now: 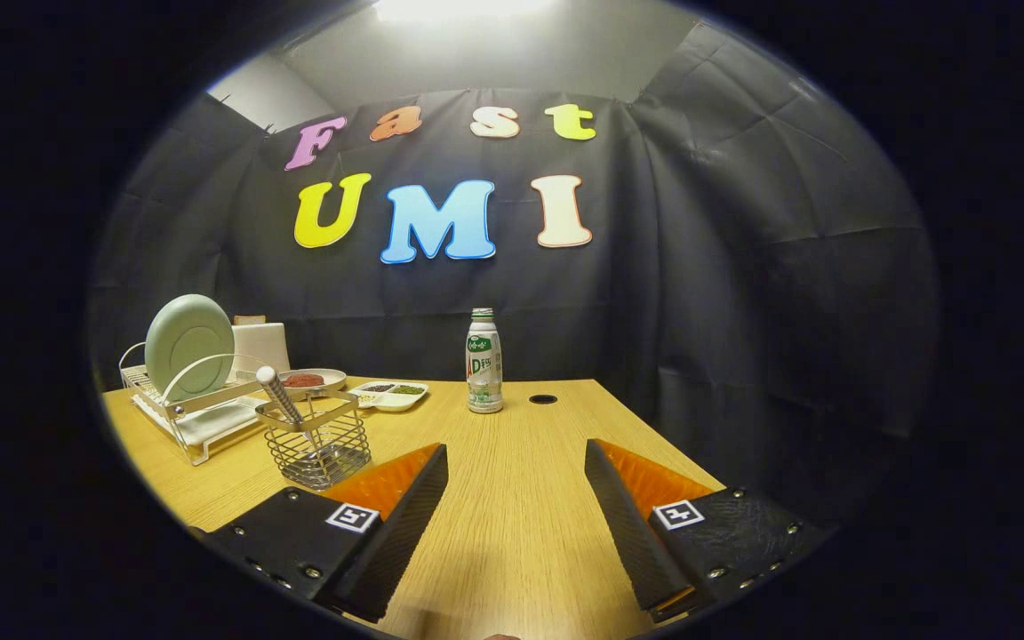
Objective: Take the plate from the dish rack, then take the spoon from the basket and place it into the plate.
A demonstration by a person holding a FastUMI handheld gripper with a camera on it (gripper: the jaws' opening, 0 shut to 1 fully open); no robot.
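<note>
So the plate [188, 345] was a pale green one, standing on edge in the dish rack [176, 418], way off to the left of the fingers and not touched by anything. Just in front of the rack sat the wire basket [317, 449], with the spoon [279, 395] leaning in it, handle sticking up and tilted toward the rack. The basket was right beside the left finger's tip, just past it.

The gripper [516, 462] was spread wide with nothing in it, only bare wooden table [512, 533] showing between the fingers.

Behind the rack there was a white boxy thing [261, 345], couldn't tell what. Next to it was a small dish [312, 380] with something reddish on it, then a white divided tray [390, 394] with dark and green bits. A bottle [484, 361] stood upright well beyond the fingers, with a round hole [543, 399] in the tabletop near it.
</note>
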